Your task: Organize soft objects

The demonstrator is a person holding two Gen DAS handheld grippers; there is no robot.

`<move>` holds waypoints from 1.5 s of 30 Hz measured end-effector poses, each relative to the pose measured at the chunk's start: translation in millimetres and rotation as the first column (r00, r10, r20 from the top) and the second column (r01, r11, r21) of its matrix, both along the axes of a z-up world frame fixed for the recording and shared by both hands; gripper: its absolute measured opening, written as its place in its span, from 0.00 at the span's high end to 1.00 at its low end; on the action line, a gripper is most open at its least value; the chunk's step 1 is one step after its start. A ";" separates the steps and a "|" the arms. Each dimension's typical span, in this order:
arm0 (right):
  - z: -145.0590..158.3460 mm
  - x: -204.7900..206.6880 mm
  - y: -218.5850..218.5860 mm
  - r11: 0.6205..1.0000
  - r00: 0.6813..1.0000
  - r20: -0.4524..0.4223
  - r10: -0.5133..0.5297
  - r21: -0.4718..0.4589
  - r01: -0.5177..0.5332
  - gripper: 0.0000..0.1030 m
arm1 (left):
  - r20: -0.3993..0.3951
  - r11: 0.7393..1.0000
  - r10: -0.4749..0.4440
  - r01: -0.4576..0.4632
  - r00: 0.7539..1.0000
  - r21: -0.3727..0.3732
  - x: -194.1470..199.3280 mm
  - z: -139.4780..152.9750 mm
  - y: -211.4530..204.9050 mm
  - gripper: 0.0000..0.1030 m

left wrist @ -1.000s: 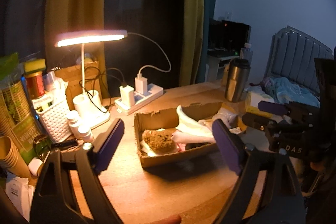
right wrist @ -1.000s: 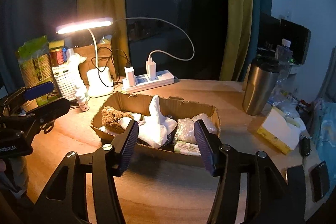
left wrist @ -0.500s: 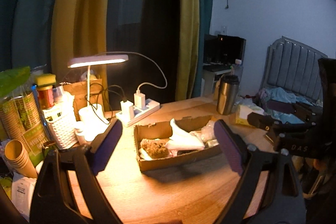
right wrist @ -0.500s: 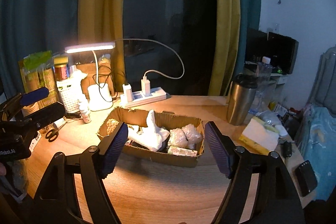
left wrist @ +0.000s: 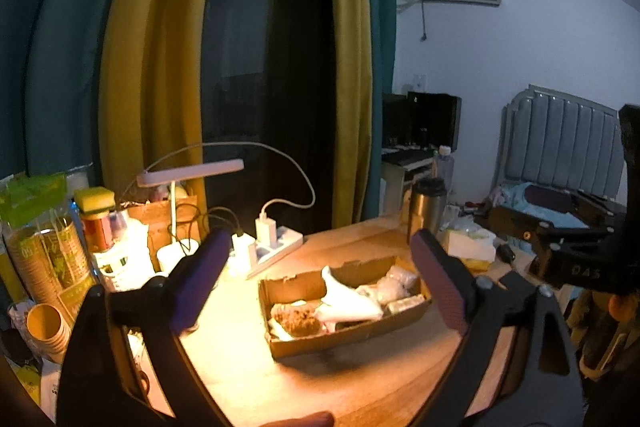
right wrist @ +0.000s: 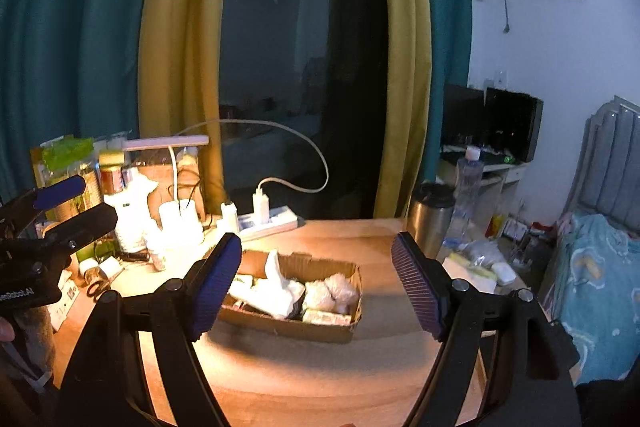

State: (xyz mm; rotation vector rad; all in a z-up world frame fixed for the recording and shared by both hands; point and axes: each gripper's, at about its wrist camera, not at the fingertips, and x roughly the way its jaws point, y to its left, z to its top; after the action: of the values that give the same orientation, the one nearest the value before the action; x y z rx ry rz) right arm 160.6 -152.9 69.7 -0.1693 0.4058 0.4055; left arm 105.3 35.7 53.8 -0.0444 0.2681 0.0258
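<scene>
Two hand-held grippers above a wooden counter (left wrist: pixel 360 379) lit by a desk lamp (left wrist: pixel 191 173). The left gripper (left wrist: pixel 320 275) is held high and back from the counter, pointing down toward it, its jaws spread wide and holding nothing; the right gripper (right wrist: pixel 316 281) takes a similar raised pose, its jaws also wide apart and holding nothing. Each gripper appears at the edge of the other's view: the right one at far right of the left wrist view, its body marked "DAS"; the left one at far left of the right wrist view, where a partly cut-off label ends in "Robot.AI". Between the fingers in both views a shallow cardboard box (left wrist: pixel 352 333) sits on the counter, near its middle. It holds the soft objects: a brown plush (left wrist: pixel 298 317) at the left end, a white cloth (left wrist: pixel 346 299) sticking up in the middle, and pale wrapped bundles (right wrist: pixel 332 291) at the right end. Behind the box lie a power strip (right wrist: pixel 266 223) with plugged chargers and a steel tumbler (right wrist: pixel 430 217). Print on the paper cups (left wrist: pixel 48 251) at left cannot be read.
</scene>
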 end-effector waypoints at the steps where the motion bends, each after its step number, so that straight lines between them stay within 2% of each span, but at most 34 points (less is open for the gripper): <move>1: 3.5 -0.7 -0.9 1.000 1.000 0.010 -0.002 0.006 0.002 0.22 | 0.005 1.000 0.001 -0.001 1.000 -0.003 -0.3 2.1 0.6 0.07; 12: 15.3 5.9 -4.5 1.000 0.999 0.038 -0.008 0.005 0.008 0.22 | 0.019 1.000 0.019 -0.019 1.000 0.000 6.6 13.1 -0.3 0.06; 45: 12.1 17.4 -6.7 1.000 1.000 0.023 -0.006 0.002 0.006 0.22 | 0.010 1.000 0.019 -0.019 1.000 0.000 12.6 13.1 -2.2 0.05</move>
State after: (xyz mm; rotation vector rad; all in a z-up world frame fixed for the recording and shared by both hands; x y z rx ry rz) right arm 178.1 -159.6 81.8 -0.1705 0.3832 0.3978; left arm 118.0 33.5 67.0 -0.0473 0.2574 0.0449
